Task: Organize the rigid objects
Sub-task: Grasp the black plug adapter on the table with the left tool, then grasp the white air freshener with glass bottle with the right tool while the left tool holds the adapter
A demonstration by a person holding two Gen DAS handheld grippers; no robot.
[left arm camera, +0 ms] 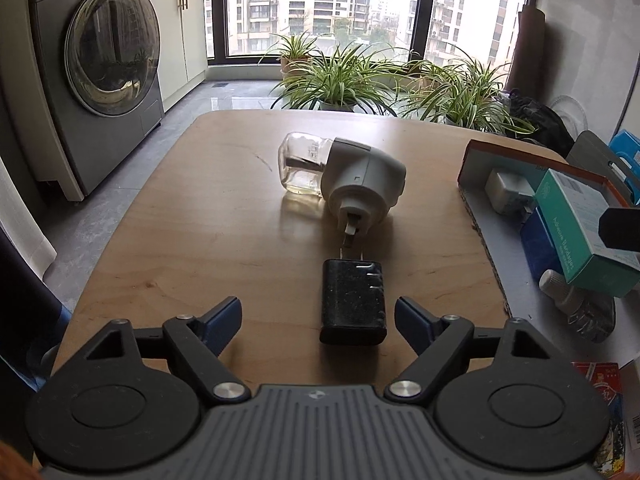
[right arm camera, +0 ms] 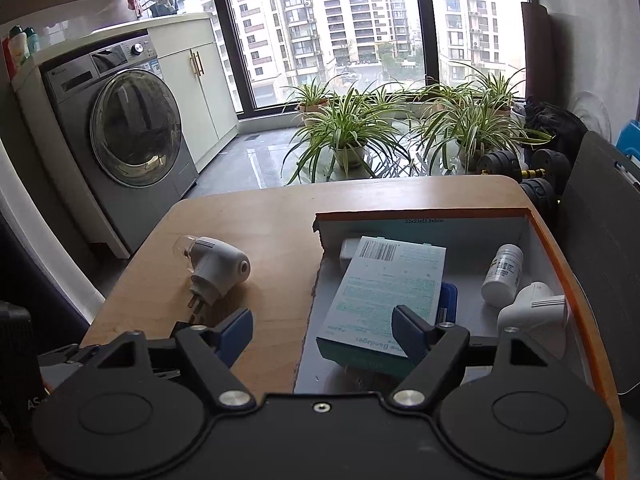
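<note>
Table: black charger lying between the spread jaws of the left gripper, untouched; plug-in vaporizer beyond it. Box, right: bandage carton, pill bottle, white adapter, the last two clear in the right view only. Right gripper: jaws apart, empty.

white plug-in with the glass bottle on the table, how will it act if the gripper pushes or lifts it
The plug-in lies on its side, and its rounded glass bottle may let it roll or pivot if pushed. The glass looks fragile and slick, so gripping the plastic body seems safer. A little liquid shows inside; it is probably light.
</note>
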